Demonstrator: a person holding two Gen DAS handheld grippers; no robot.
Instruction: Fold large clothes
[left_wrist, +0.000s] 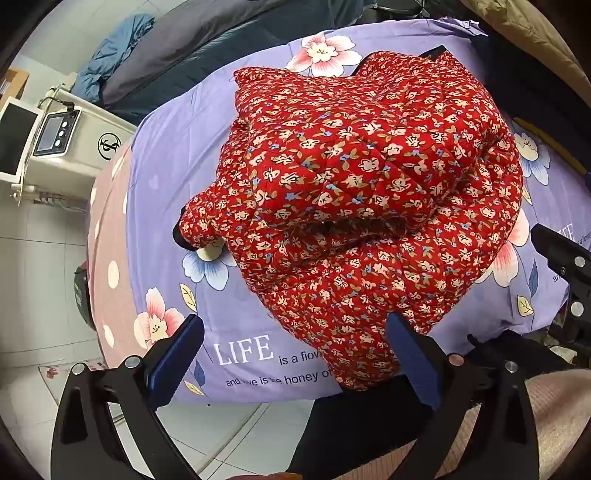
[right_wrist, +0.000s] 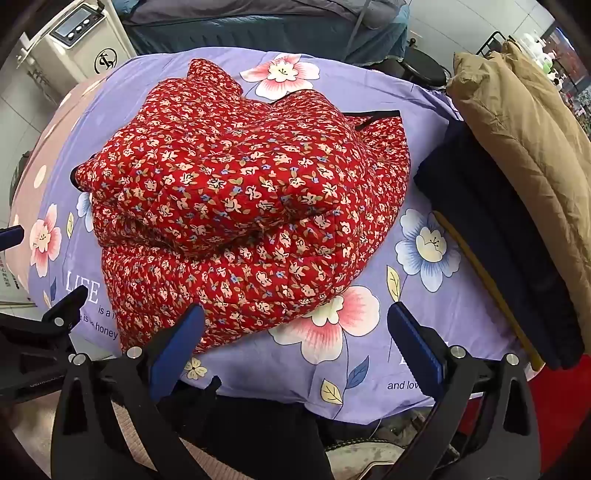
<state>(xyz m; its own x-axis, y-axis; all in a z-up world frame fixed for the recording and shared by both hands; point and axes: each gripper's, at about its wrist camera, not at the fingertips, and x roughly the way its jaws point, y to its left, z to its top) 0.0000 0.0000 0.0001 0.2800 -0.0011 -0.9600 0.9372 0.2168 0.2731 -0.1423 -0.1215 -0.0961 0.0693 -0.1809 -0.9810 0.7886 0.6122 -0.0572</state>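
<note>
A red quilted jacket with a small flower print (left_wrist: 362, 206) lies folded in a thick bundle on a purple flowered sheet (left_wrist: 173, 177). It also shows in the right wrist view (right_wrist: 240, 206). My left gripper (left_wrist: 295, 358) is open and empty, just before the jacket's near edge; its right blue pad (left_wrist: 413, 358) touches or overlaps the hem. My right gripper (right_wrist: 295, 347) is open and empty, near the jacket's near right corner. The right gripper's body shows at the right edge of the left wrist view (left_wrist: 569, 266).
A folded tan coat (right_wrist: 524, 140) on dark navy clothes (right_wrist: 495, 229) lies at the sheet's right side. A white machine with a small screen (left_wrist: 62, 147) stands left of the bed on the tiled floor (left_wrist: 37, 266). Dark bedding (left_wrist: 177, 66) lies behind.
</note>
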